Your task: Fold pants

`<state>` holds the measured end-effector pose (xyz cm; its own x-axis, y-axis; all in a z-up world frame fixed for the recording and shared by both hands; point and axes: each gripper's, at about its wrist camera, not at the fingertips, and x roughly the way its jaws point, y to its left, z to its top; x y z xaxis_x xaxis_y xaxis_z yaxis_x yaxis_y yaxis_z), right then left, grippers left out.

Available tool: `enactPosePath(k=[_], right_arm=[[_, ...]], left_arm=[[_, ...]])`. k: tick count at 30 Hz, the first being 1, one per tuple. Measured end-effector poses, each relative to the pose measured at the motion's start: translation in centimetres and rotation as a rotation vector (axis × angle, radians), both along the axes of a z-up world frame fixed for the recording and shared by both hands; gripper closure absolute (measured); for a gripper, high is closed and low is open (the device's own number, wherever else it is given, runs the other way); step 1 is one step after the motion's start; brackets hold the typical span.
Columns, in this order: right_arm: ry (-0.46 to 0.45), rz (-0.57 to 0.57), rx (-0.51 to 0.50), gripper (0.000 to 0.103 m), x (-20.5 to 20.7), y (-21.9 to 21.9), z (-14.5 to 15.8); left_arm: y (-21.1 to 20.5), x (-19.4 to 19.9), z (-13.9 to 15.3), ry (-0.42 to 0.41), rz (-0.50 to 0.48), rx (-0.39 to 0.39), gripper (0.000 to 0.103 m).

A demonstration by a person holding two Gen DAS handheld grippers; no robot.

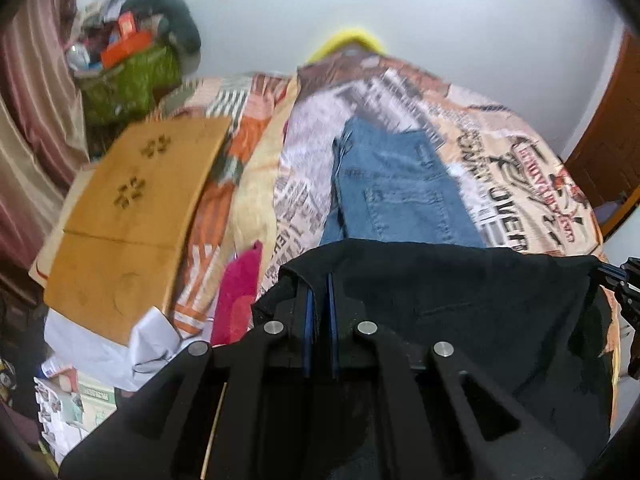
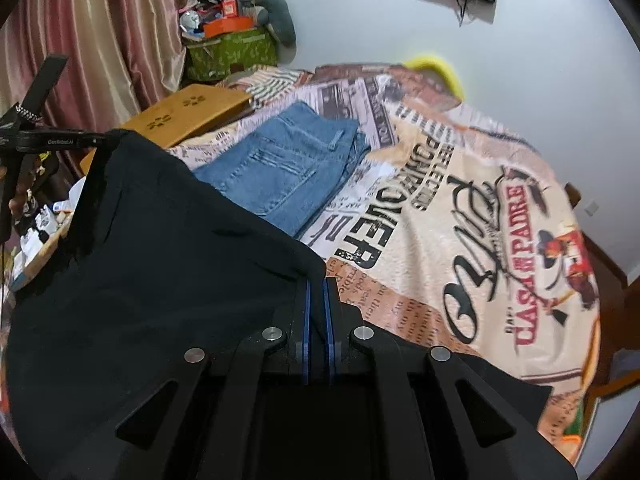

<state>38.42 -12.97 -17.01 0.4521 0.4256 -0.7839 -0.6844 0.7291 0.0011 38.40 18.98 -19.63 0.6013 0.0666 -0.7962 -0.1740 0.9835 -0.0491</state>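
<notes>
Black pants [image 1: 460, 300] hang stretched between my two grippers above the bed. My left gripper [image 1: 319, 280] is shut on one top corner of the black pants, cloth pinched between its blue pads. My right gripper [image 2: 317, 286] is shut on the other corner of the black pants [image 2: 140, 260], which drape down to the left in its view. The other gripper [image 1: 628, 280] shows at the right edge of the left wrist view, and the other gripper [image 2: 44, 138] shows at the left of the right wrist view. Folded blue jeans [image 1: 396, 188] [image 2: 284, 164] lie flat on the bedspread behind.
A printed newspaper-style bedspread [image 2: 480, 208] covers the bed. A wooden board [image 1: 132, 216] lies at the bed's left side, with a pink cloth [image 1: 240, 292] beside it. A green box of clutter [image 2: 232, 50] stands by the curtain [image 2: 88, 40]. A yellow pillow [image 2: 436, 66] is at the headboard.
</notes>
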Motion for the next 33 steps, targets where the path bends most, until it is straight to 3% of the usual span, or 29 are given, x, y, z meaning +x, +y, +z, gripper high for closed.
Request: enactPosePath(k=[7, 15, 23, 33], right_arm=[[0.004, 0.028, -0.01, 0.098, -4.5, -0.7, 1.8], [0.029, 0.035, 0.025, 0.098, -10.3, -1.6, 2.2], [0.06, 0.049, 0.059, 0.098, -15.7, -2.2, 2.1], [0.14, 0.066, 0.052, 0.098, -21.3, -1.7, -1.6]], left_arm=[[-1.6, -5.8, 1.2, -0.031, -0.029, 0.053, 0.097], [-2.4, -12.1, 2.3, -0.061, -0.028, 0.073, 0.097], [-3.8, -18.2, 2.1, -0.074, -0.023, 0.156, 0.097], [-2.5, -24.9, -2.3, 0.023, 0.059, 0.071, 0.097]])
